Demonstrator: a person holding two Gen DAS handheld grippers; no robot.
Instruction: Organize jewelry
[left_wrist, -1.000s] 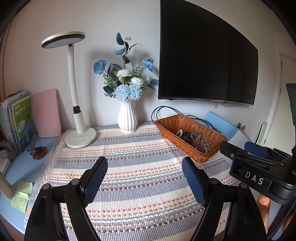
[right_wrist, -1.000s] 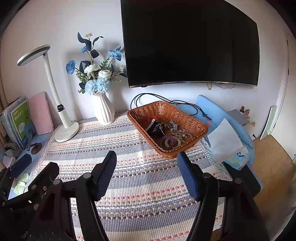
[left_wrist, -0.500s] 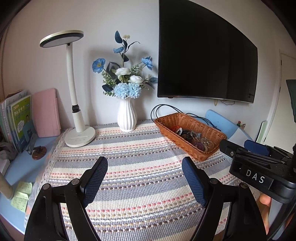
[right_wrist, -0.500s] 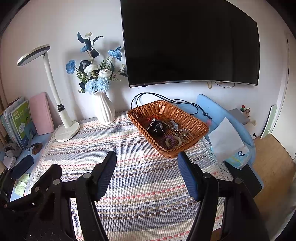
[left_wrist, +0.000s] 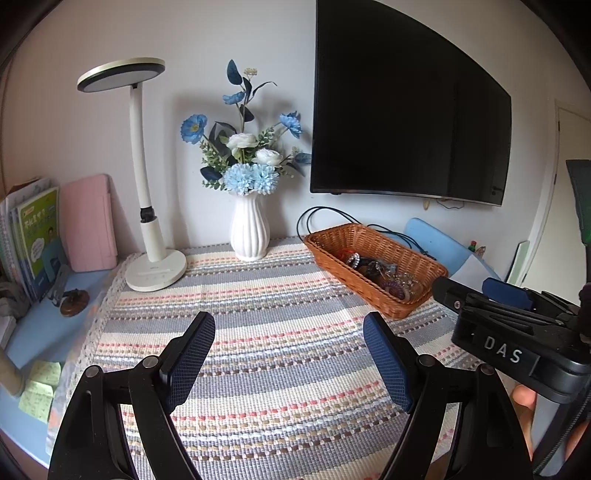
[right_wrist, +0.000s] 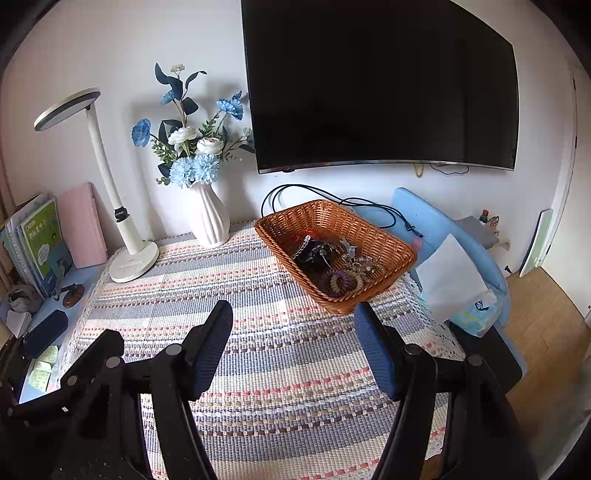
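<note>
Both my left gripper (left_wrist: 289, 356) and right gripper (right_wrist: 293, 345) hover released over the striped mat (right_wrist: 258, 332); light, tangle-prone jewelry (right_wrist: 332, 262) fills the far-right wicker basket (right_wrist: 391, 240), best pinched by the springy coil band (right_wrist: 341, 282).

My left gripper (left_wrist: 289, 358): two black linkage arms, each ending in a long, rounded finger faced with a dark blue, finely cross-hatched pad (left_wrist: 190, 363). Round silver pivot screws sit at the linkage joints.

My right gripper (right_wrist: 293, 347): the same build, with black arms, blue textured pads (right_wrist: 375, 356) and silver pivot screws. Seen side-on from the left wrist camera, its black body carries a plate lettered "DAS" in white, a small screw near the front end, and a blue pad on top. A fingertip of my right hand (left_wrist: 524, 398) shows below that body.
</note>
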